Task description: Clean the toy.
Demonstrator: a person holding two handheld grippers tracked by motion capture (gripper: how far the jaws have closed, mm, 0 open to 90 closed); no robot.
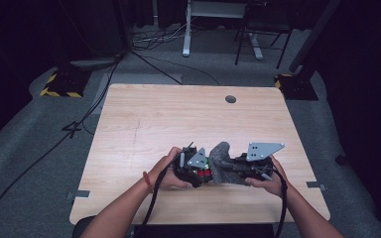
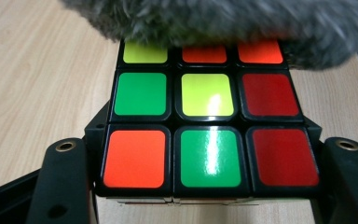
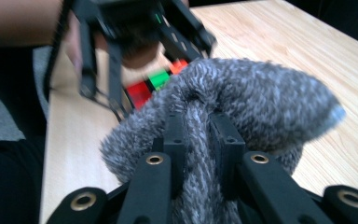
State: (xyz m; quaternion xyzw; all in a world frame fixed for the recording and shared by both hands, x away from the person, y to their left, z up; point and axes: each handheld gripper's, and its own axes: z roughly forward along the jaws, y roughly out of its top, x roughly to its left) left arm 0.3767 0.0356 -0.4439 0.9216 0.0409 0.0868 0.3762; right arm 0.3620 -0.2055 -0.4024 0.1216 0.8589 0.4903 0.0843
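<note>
Black jaws of the left tool (image 2: 205,186) clamp a scrambled Rubik's cube (image 2: 205,126) by its sides, held just above the wooden table (image 1: 144,124). The right tool (image 3: 198,140) pinches a fold of grey fuzzy cloth (image 3: 261,102), which lies touching the cube's far edge. Judgement: wiping of the cube is under way; most of the upper face remains uncovered. No containers present.

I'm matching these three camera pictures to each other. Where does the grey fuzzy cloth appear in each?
High view: grey fuzzy cloth low centre, between the two grippers.
Left gripper view: along the top edge, over the puzzle cube.
Right gripper view: centre, pinched by the jaws.
Shared landmark: the cube.
</note>
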